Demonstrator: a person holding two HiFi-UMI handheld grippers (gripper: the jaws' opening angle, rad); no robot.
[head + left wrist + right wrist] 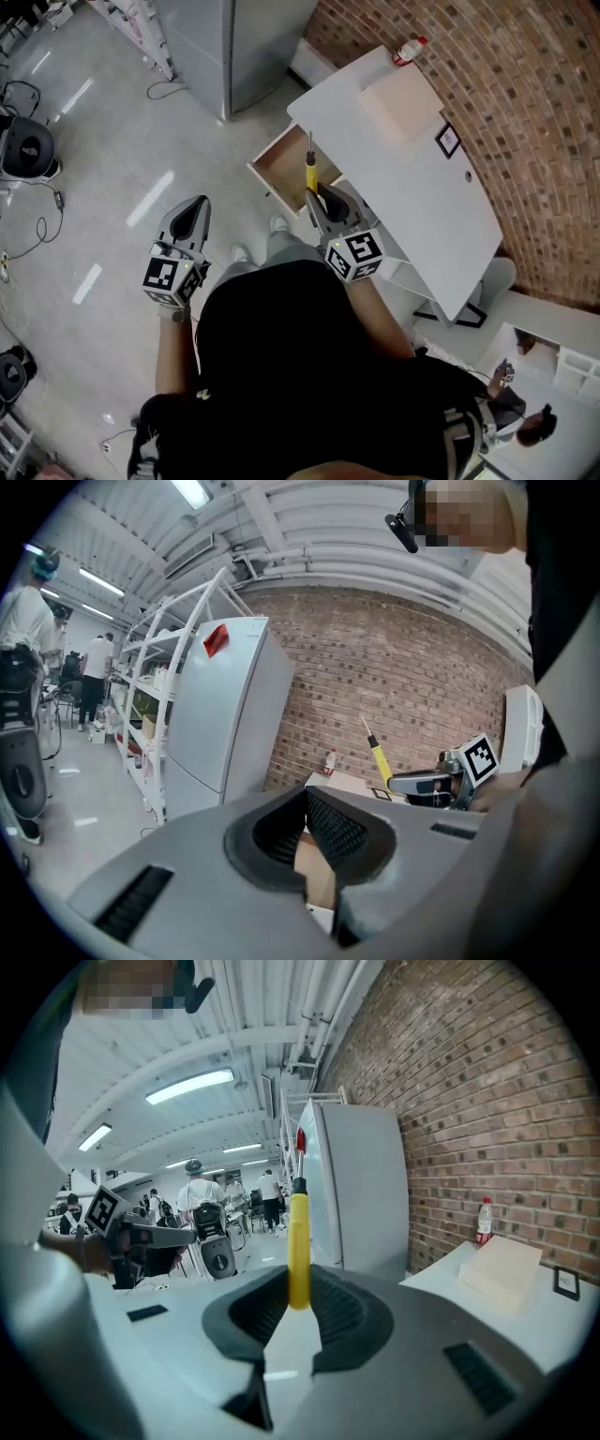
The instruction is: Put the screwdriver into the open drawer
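Observation:
My right gripper (pixel 317 199) is shut on the yellow-handled screwdriver (pixel 310 173). The tool stands out beyond the fingertips, its thin metal shaft pointing away over the open wooden drawer (pixel 284 165) of the white desk (pixel 422 187). In the right gripper view the yellow handle (pixel 299 1251) is clamped between the dark pads. My left gripper (pixel 195 210) is held out over the floor to the left of the drawer, jaws together and nothing in them. In the left gripper view the screwdriver (pixel 378 761) and the right gripper (pixel 427 782) appear at the right.
A brick wall (pixel 525 112) runs behind the desk. On the desk lie a flat white box (pixel 401 105), a red-capped bottle (pixel 408 52) and a small framed picture (pixel 448 141). A grey fridge (pixel 234 47) stands left of the desk. Cables and gear lie on the floor at far left.

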